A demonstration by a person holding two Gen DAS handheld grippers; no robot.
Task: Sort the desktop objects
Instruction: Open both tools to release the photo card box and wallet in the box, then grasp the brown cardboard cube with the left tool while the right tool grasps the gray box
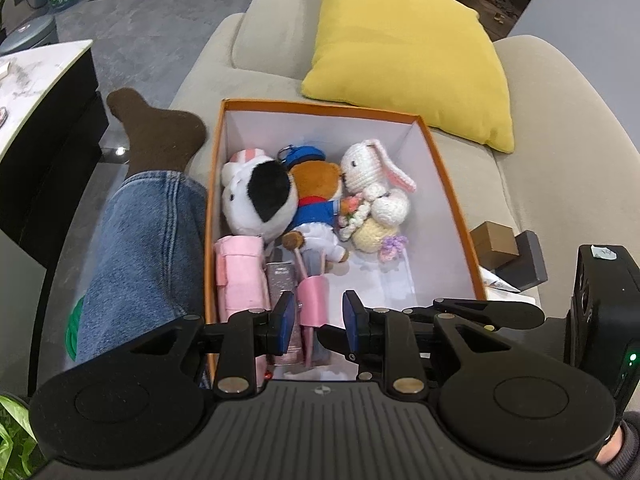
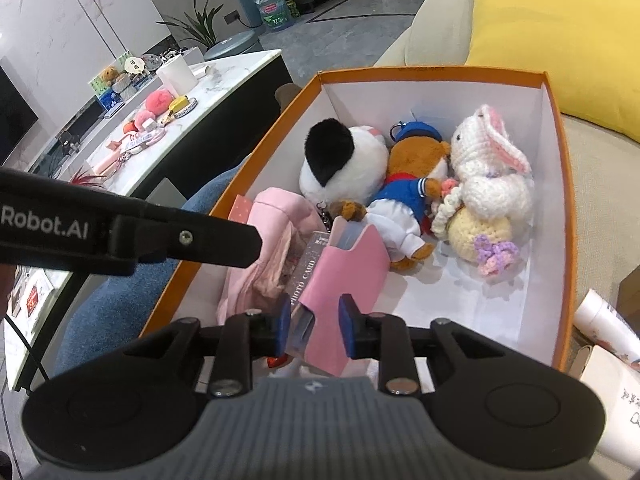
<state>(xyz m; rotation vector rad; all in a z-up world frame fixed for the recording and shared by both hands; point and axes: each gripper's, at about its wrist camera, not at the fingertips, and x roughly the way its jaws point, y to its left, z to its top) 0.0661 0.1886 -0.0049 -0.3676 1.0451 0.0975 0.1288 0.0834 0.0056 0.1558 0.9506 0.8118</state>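
Note:
An orange box [image 1: 452, 184] [image 2: 560, 184] with a white inside stands on a beige sofa. In it lie a black-and-white plush [image 1: 256, 200] [image 2: 340, 156], a brown bear in a blue sailor suit [image 1: 316, 208] [image 2: 404, 196], a crocheted white rabbit [image 1: 376, 188] [image 2: 488, 184], a pink pouch [image 1: 240, 276] [image 2: 272, 248] and a glittery photo-card pack [image 2: 308, 272]. A pink card sleeve [image 2: 344, 272] [image 1: 312, 300] stands between the fingers of my right gripper [image 2: 314, 320]; the pads do not visibly press it. My left gripper [image 1: 319, 318] hovers over the box's near end, open, gripping nothing.
A yellow cushion [image 1: 404, 52] leans behind the box. A person's jeans leg [image 1: 148, 256] and brown sock [image 1: 156, 132] lie left of it. A brown box [image 1: 494, 240] and a dark box [image 1: 530, 256] sit to its right. A marble counter [image 2: 224, 76] holds several small items.

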